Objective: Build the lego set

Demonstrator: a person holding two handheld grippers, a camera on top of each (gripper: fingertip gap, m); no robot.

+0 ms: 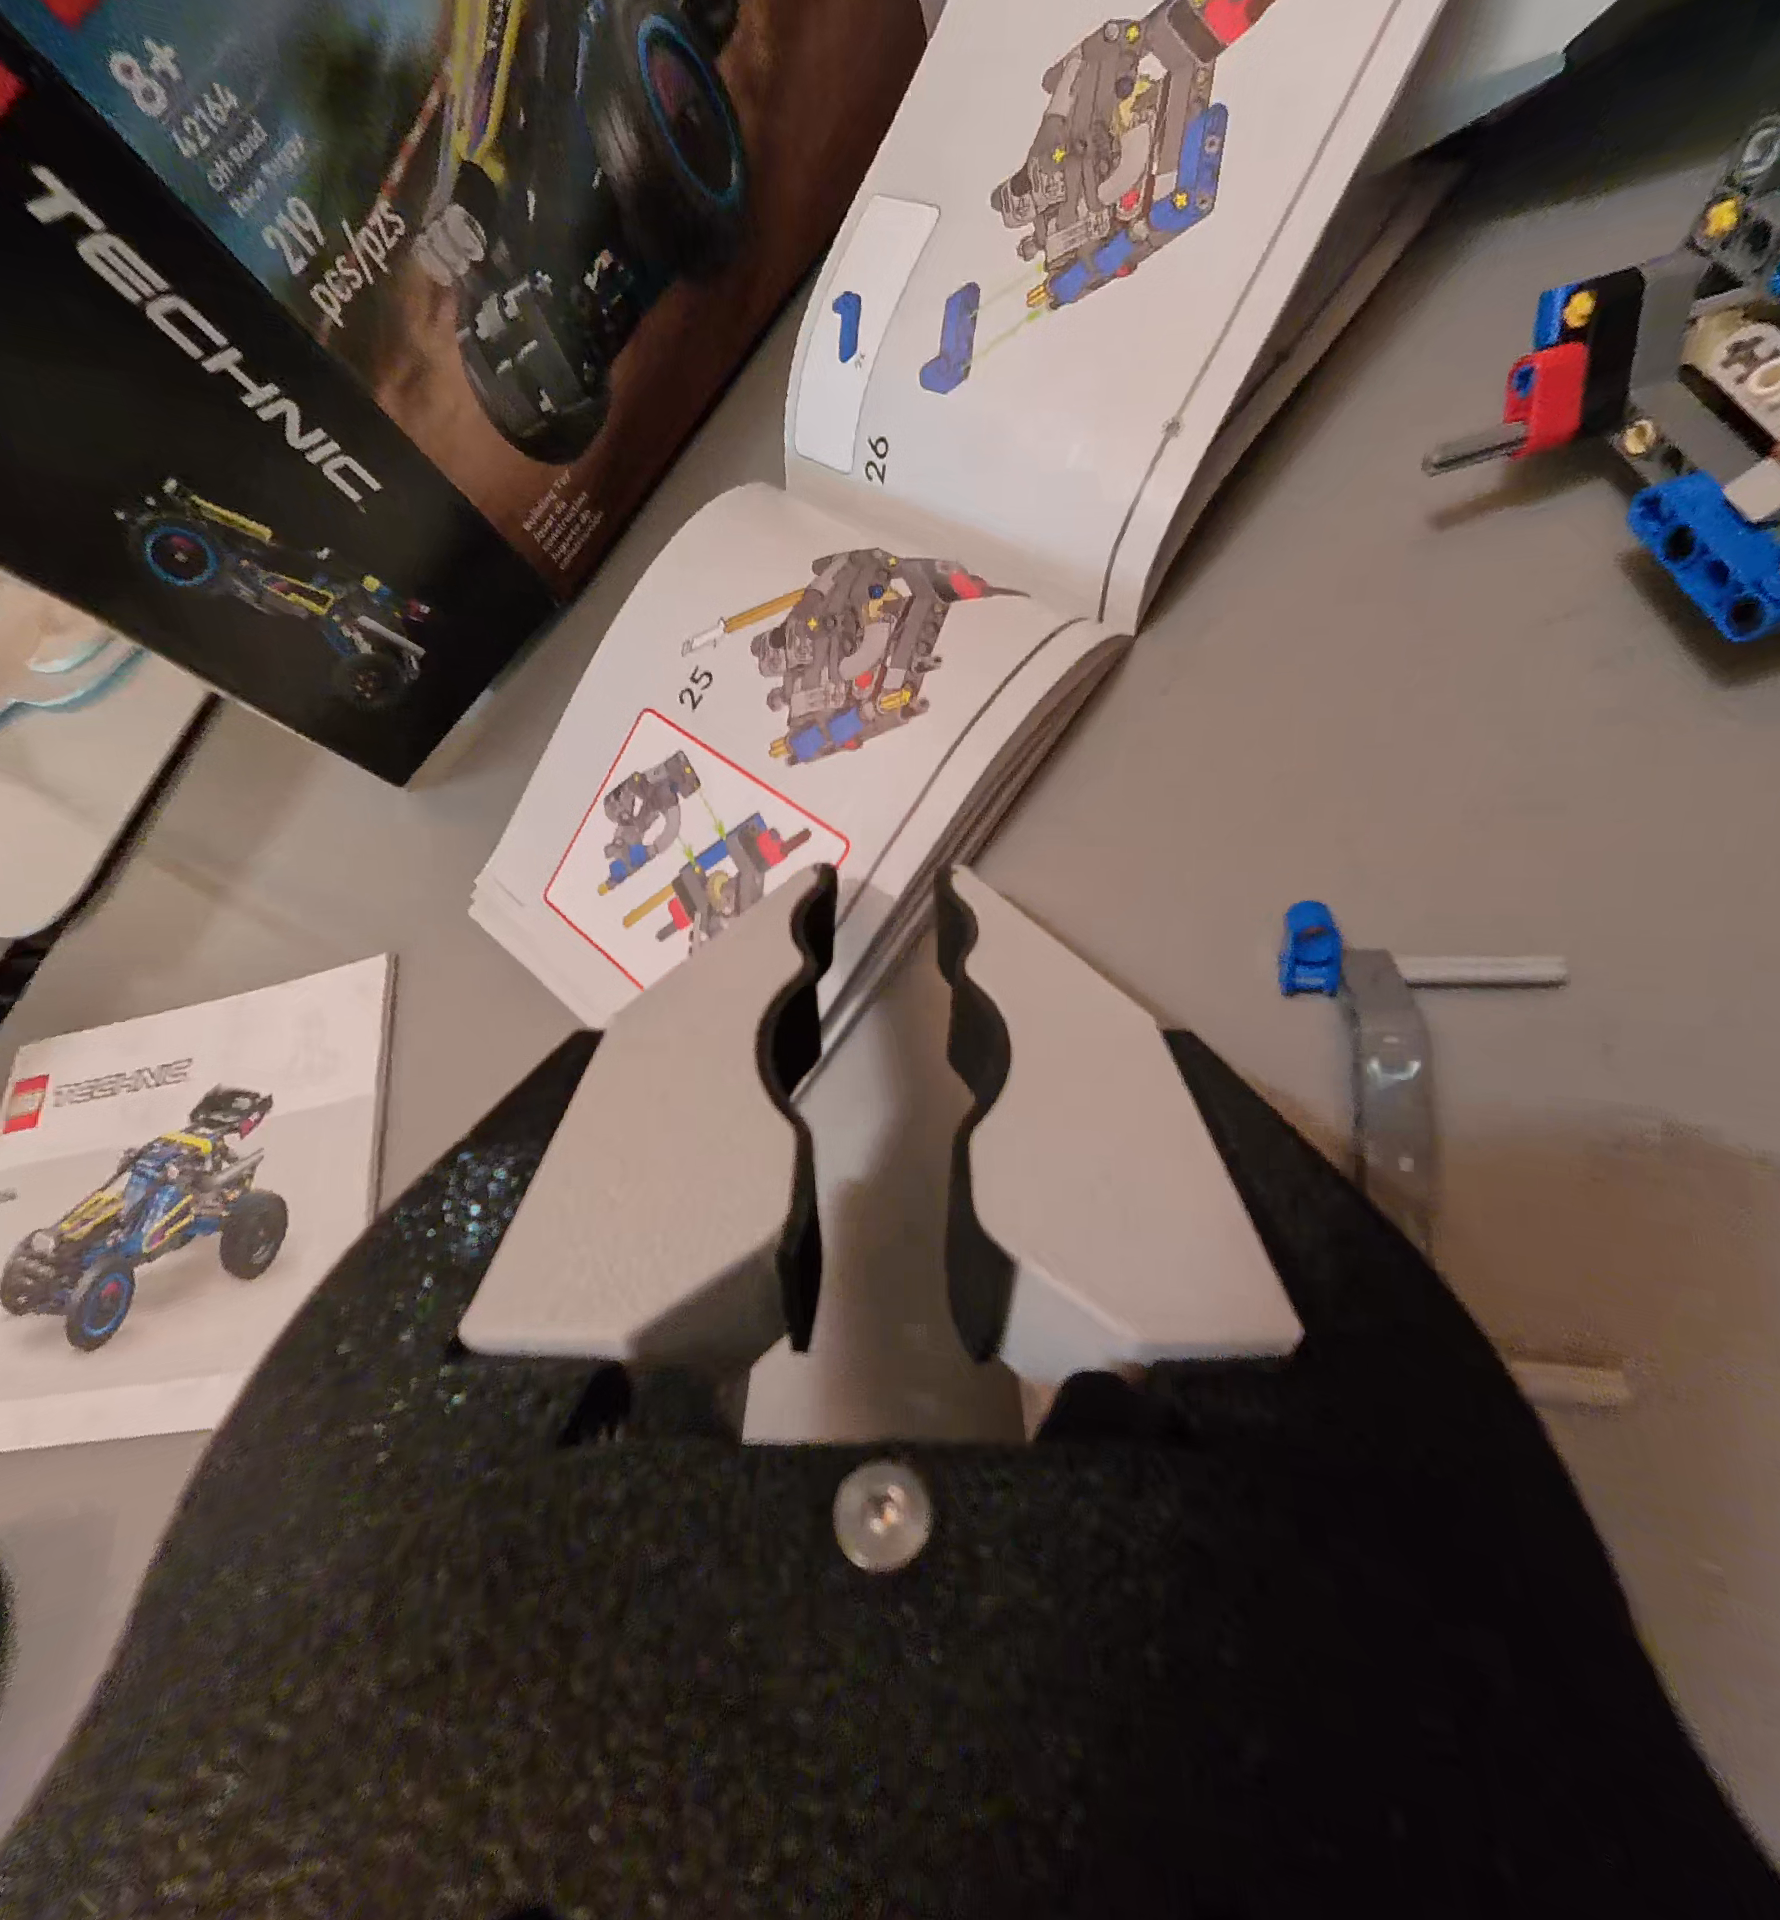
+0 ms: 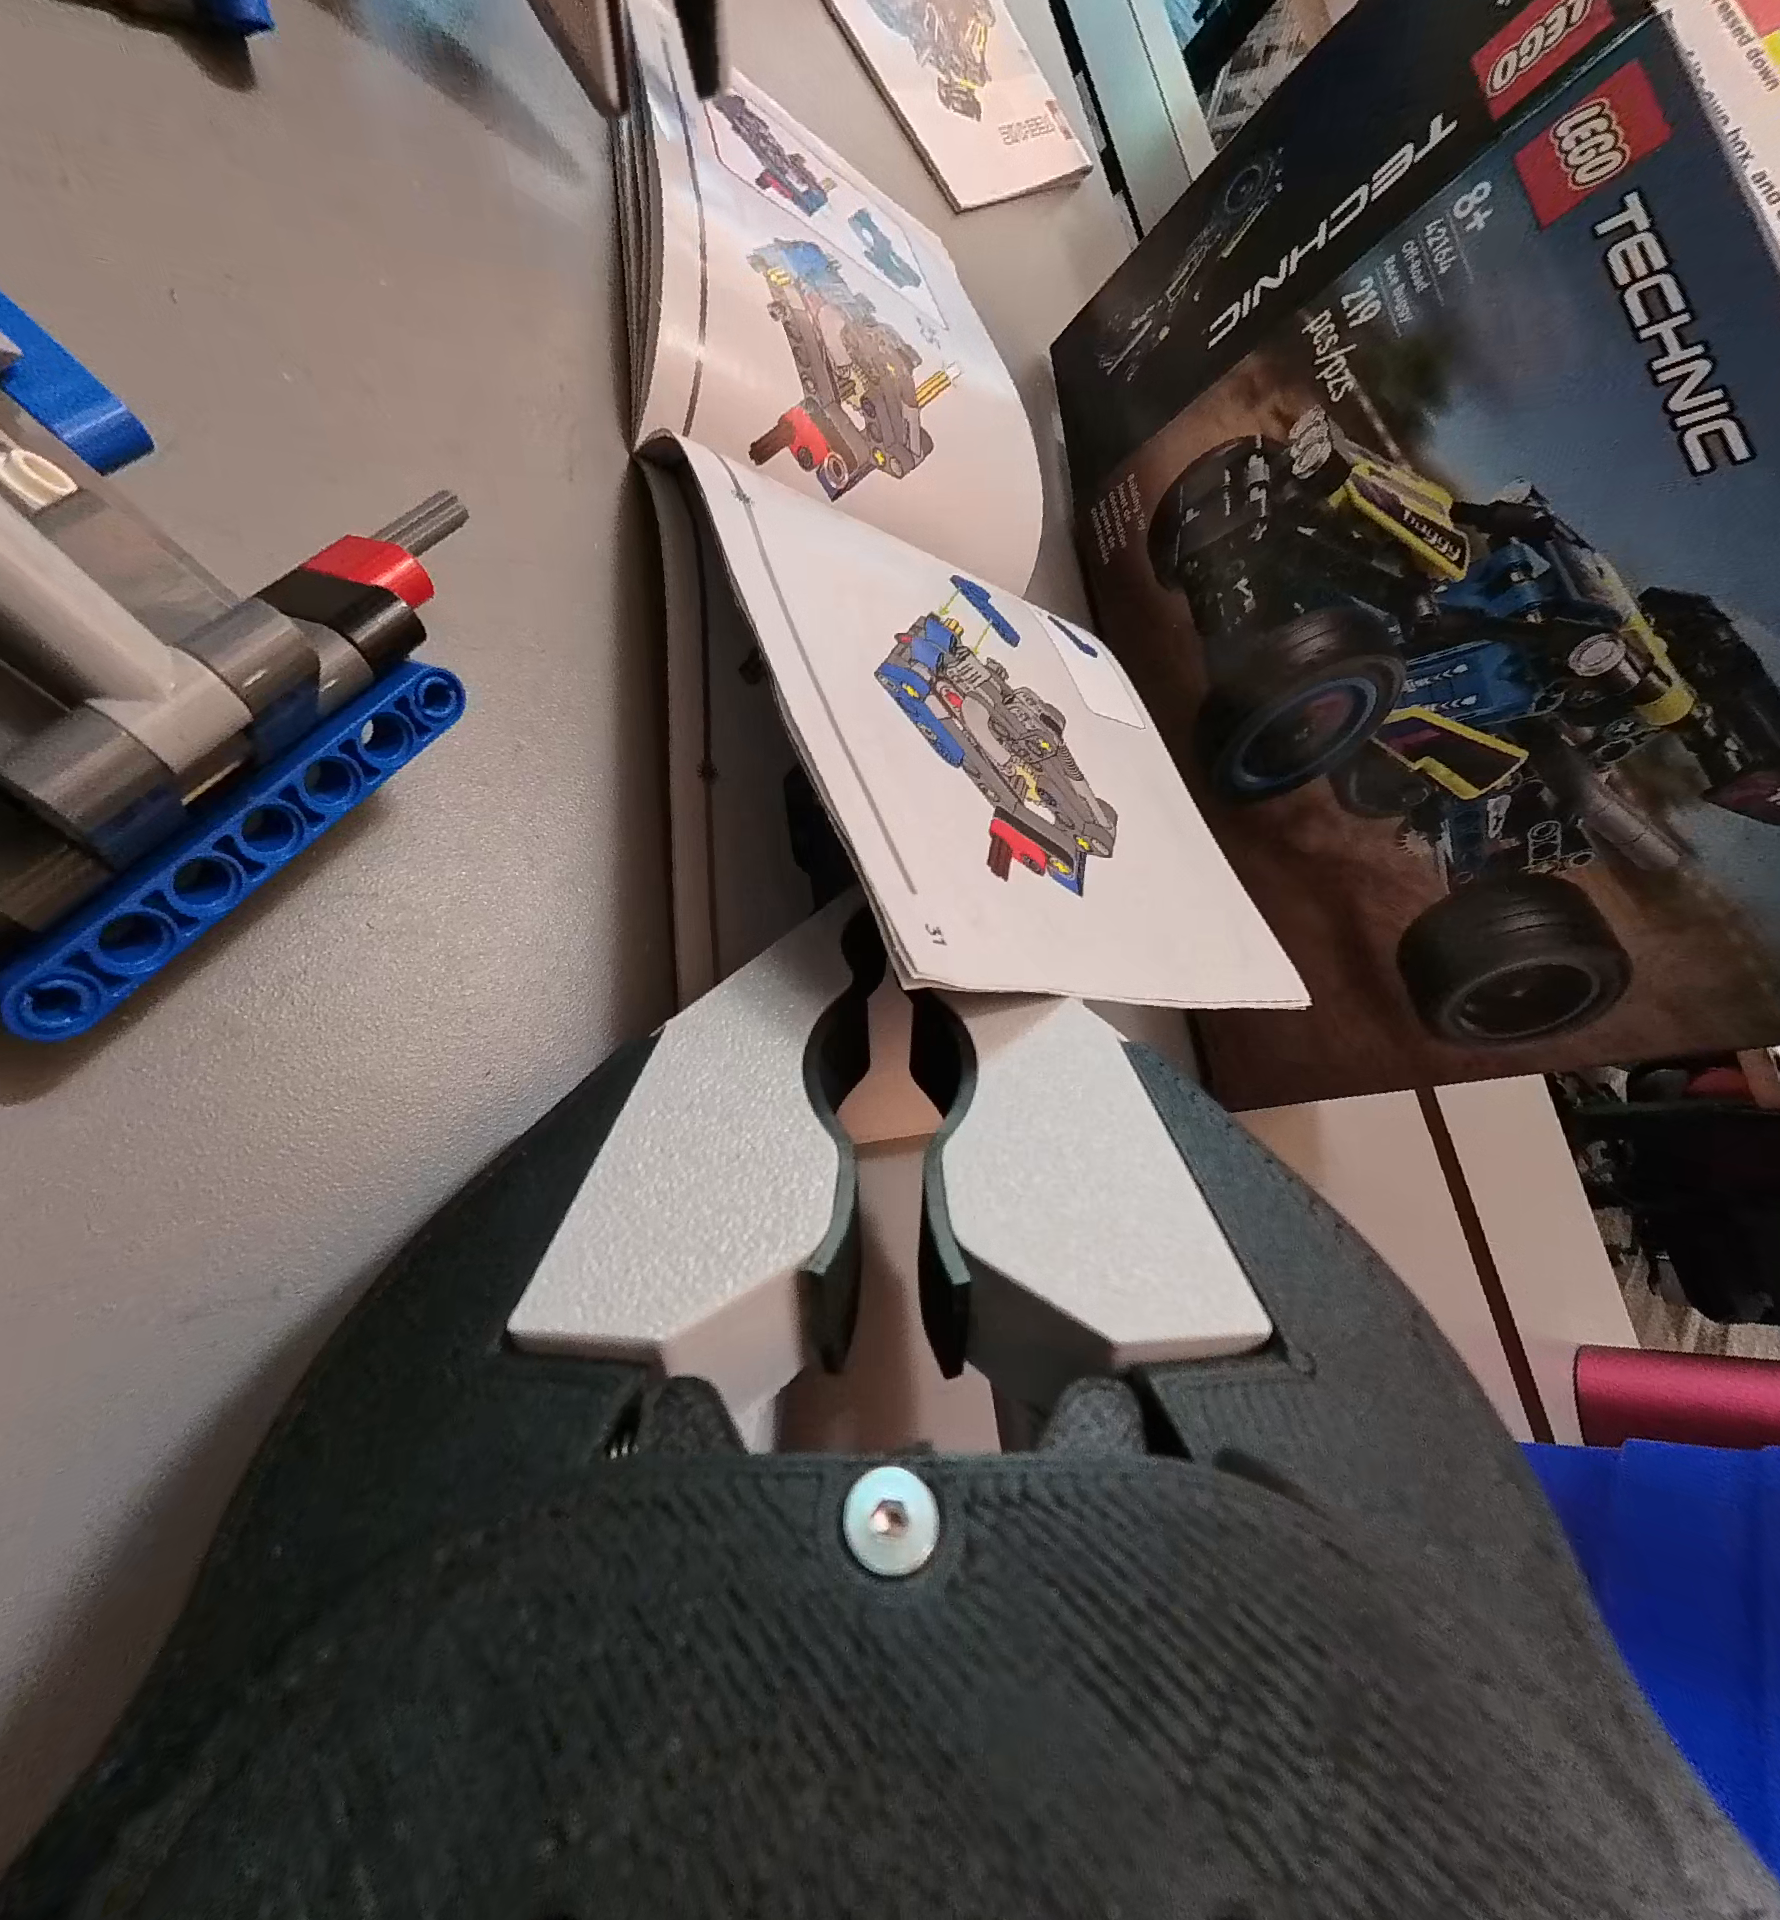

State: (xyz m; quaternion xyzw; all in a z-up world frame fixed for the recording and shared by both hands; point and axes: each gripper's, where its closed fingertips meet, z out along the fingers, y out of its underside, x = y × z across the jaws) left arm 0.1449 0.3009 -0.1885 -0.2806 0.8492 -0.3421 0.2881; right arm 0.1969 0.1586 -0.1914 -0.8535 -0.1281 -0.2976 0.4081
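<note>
Booklet [image 2: 969,727] lies open ahead, spine running away from my right gripper [image 2: 891,987], whose slightly parted jaws touch a lifted page; my left gripper [image 1: 884,904] hangs part-open, empty.

The left wrist view looks down steeply along its fingers, close above the grey table [image 1: 1281,727]. The right wrist view sits lower, nearer the surface. Both share the open booklet [image 1: 969,436] at frame centre, the box [image 2: 1488,623] and the half-built model [image 2: 190,727].

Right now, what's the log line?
left gripper: open, empty | right gripper: at edge of lifted booklet page | model: on table
</note>
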